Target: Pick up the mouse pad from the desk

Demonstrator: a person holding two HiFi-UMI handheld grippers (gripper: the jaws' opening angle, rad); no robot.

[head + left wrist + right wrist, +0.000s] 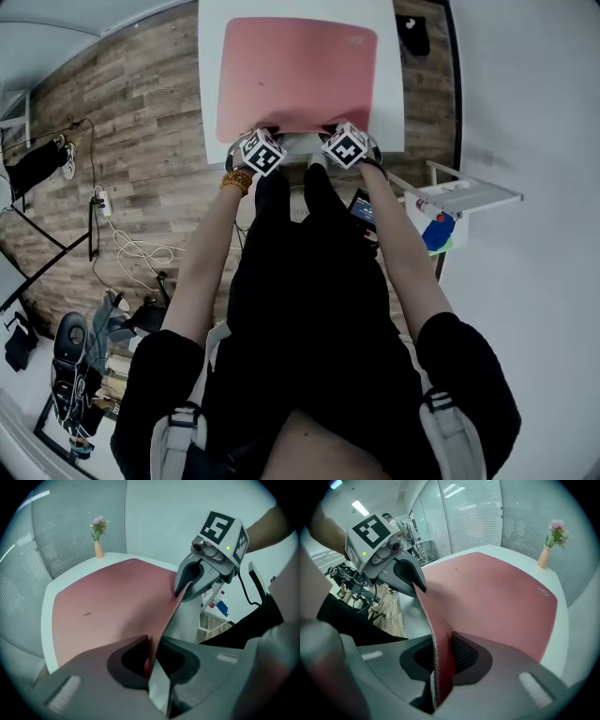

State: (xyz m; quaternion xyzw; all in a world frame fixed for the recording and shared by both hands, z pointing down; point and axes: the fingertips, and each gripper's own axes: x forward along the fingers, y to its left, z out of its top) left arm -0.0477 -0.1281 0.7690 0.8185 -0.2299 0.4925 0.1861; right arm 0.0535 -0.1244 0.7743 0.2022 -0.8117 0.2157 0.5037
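The left gripper (152, 660) and the right gripper (440, 660) are each clamped on the raised near edge of the pink mouse pad (298, 75), probably so the soft sheet lifts evenly; its far part lies on the white desk (210, 94)

On desk (390, 84): mouse pad (295, 75), near edge in L claw (266, 133), R claw (336, 129); vase (98, 549) behind.

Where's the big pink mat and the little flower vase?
large pink rectangular mouse pad (295, 75): head view, middle of its top.
small tan vase holding pink flowers (98, 550): left gripper view, vase body.
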